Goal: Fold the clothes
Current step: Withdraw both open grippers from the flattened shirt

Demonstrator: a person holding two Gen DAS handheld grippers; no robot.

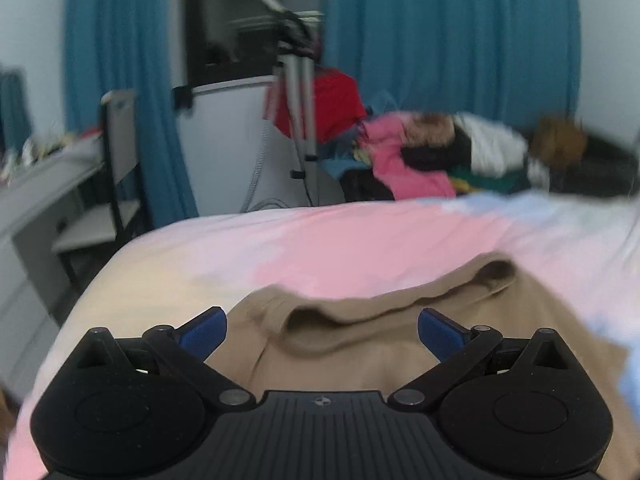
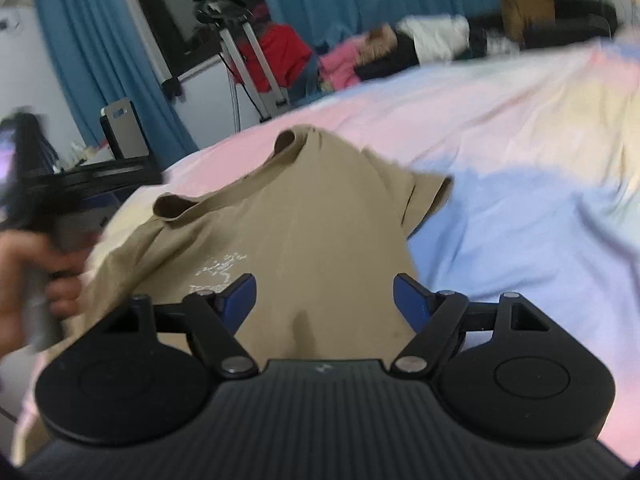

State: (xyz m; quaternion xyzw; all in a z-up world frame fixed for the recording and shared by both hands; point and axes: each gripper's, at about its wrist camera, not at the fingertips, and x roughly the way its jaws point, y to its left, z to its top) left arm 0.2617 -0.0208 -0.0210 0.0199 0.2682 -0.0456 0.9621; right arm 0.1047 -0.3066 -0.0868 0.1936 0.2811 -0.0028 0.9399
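Note:
A tan T-shirt (image 2: pixel 304 220) lies on the pastel bedsheet (image 2: pixel 520 200), collar away from me, with a pale print on its chest. It also shows in the left wrist view (image 1: pixel 360 344). My left gripper (image 1: pixel 322 330) is open and empty, just above the shirt near the collar. My right gripper (image 2: pixel 324 298) is open and empty over the shirt's lower body. The left gripper and the hand holding it appear blurred at the left edge of the right wrist view (image 2: pixel 48 216).
A pile of mixed clothes (image 1: pixel 432 152) lies at the far side of the bed. A tripod (image 1: pixel 298 96) and a red garment (image 1: pixel 332 100) stand behind the bed. A chair (image 1: pixel 116 168) and a desk (image 1: pixel 36 196) are to the left. Blue curtains (image 1: pixel 452 40) hang behind.

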